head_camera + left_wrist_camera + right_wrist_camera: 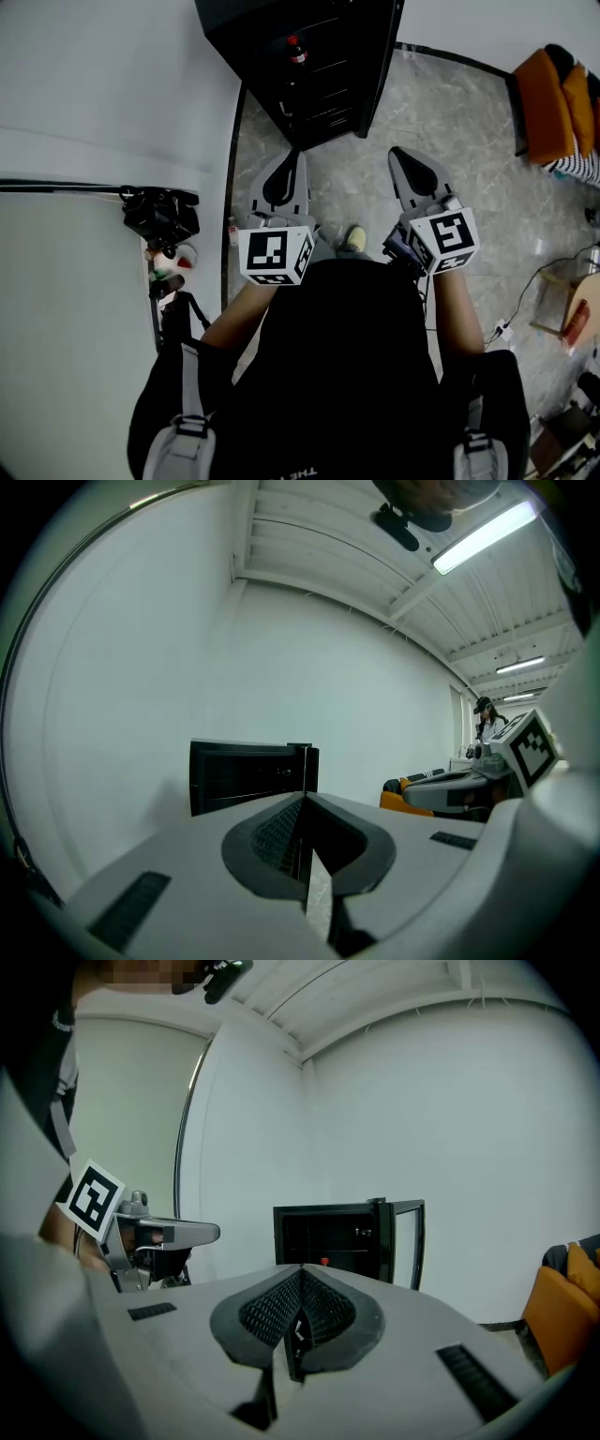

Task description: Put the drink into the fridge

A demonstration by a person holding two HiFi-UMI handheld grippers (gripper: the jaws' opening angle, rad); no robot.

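Note:
The black fridge stands against the wall ahead with its door swung open. A drink bottle with a red cap sits on a shelf inside; its cap shows just over my right jaws. My left gripper and right gripper are held side by side in front of the fridge, short of it, both shut with nothing between the jaws. In the left gripper view the jaws meet in line with the fridge. The right gripper points at the open fridge.
A white wall runs along the left. A camera on a tripod stands at my left side. An orange seat is at the far right, with cables and clutter on the marble floor. Another person stands far off.

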